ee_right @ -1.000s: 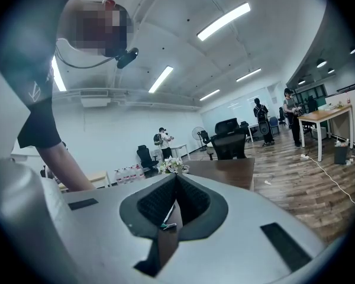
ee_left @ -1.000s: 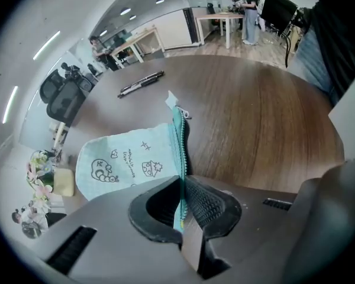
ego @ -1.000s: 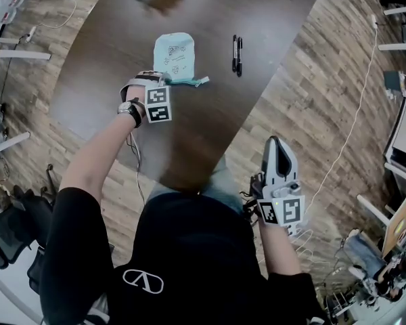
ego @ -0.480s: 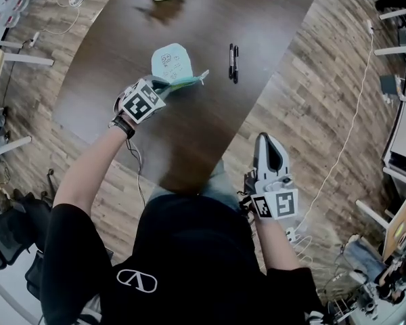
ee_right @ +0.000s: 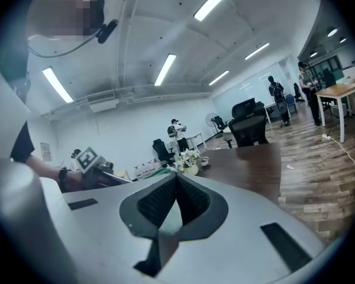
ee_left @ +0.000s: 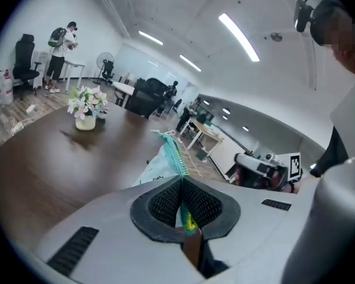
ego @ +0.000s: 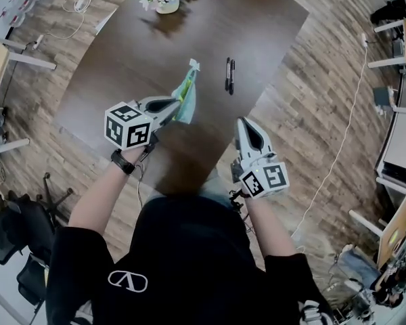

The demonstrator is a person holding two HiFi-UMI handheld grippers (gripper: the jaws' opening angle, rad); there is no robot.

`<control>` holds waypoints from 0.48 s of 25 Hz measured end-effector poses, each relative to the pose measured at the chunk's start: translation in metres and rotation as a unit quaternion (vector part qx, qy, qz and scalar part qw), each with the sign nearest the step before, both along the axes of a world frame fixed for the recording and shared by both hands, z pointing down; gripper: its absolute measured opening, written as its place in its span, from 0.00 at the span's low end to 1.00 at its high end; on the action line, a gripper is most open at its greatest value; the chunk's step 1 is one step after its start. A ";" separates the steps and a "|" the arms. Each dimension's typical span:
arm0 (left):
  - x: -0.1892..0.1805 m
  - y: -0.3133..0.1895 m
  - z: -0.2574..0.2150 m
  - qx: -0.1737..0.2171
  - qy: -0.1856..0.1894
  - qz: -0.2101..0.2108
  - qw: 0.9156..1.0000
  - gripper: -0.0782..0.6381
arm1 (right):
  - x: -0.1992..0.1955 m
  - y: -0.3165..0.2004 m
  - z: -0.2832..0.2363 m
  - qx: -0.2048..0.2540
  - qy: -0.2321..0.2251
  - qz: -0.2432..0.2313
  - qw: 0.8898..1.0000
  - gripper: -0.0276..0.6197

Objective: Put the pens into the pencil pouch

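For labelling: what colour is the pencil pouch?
The pencil pouch is pale teal, clearest in the head view.

- Bright, even illumination is supplied by long white ceiling strip lights [ee_left: 239, 37], which are seen in both gripper views.
- A soft sheen is laid across the dark brown wooden table [ego: 257, 39] in the head view. Only faint shadows are cast, one of them beside the white vase of flowers [ego: 166, 5].
- Strong barrel distortion and dark rounded corners are shown in both gripper views, and straight lines are bent toward the edges.
- The grey left gripper [ee_left: 180, 179] and the grey right gripper [ee_right: 176, 176] are rendered soft at close range, and distant furniture is slightly blurred.
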State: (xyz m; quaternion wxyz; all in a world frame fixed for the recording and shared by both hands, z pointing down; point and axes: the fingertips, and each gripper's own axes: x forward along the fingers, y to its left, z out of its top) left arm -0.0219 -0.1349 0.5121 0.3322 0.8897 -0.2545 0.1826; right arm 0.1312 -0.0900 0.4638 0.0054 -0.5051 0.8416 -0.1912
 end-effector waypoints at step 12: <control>0.001 0.025 -0.012 0.002 0.064 -0.067 0.996 0.12 | 0.032 -0.149 0.193 -0.206 0.256 -0.040 0.943 0.19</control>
